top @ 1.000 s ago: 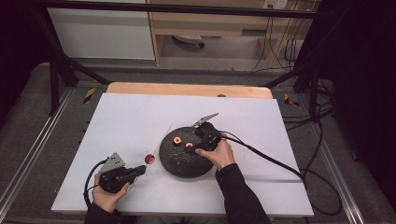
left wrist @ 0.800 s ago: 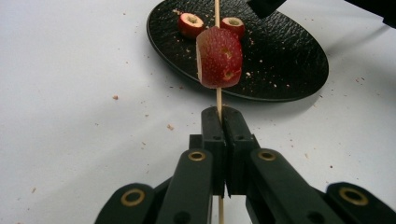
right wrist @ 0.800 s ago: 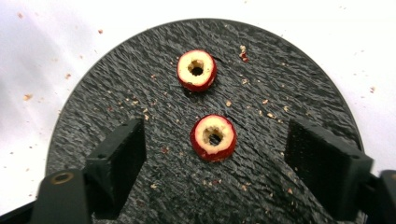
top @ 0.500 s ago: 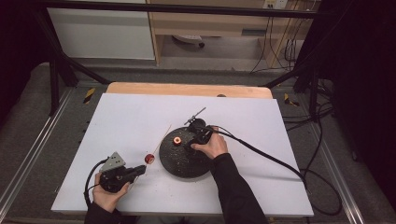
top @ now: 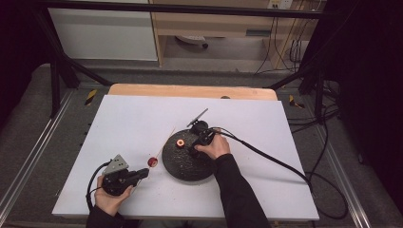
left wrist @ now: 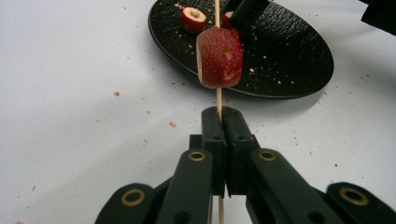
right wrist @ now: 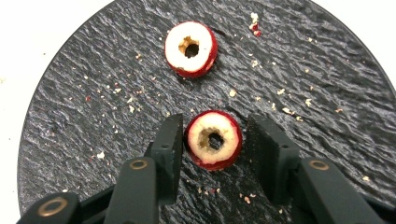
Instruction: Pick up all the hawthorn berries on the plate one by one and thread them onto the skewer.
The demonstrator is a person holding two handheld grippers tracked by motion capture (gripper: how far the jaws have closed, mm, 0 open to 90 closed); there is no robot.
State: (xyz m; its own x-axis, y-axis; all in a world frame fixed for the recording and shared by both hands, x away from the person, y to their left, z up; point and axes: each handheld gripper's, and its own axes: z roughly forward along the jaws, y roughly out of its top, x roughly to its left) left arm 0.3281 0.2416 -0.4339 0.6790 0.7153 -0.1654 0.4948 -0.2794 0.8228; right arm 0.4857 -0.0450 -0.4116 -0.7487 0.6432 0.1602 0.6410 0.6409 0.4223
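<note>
No text, label, brand, number or sign can be read anywhere in these pictures.

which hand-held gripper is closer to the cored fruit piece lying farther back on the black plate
Right. The right hand-held gripper sits on the plate, straddling the neighbouring piece just short of the far piece. The left hand-held gripper is off the plate.
</note>
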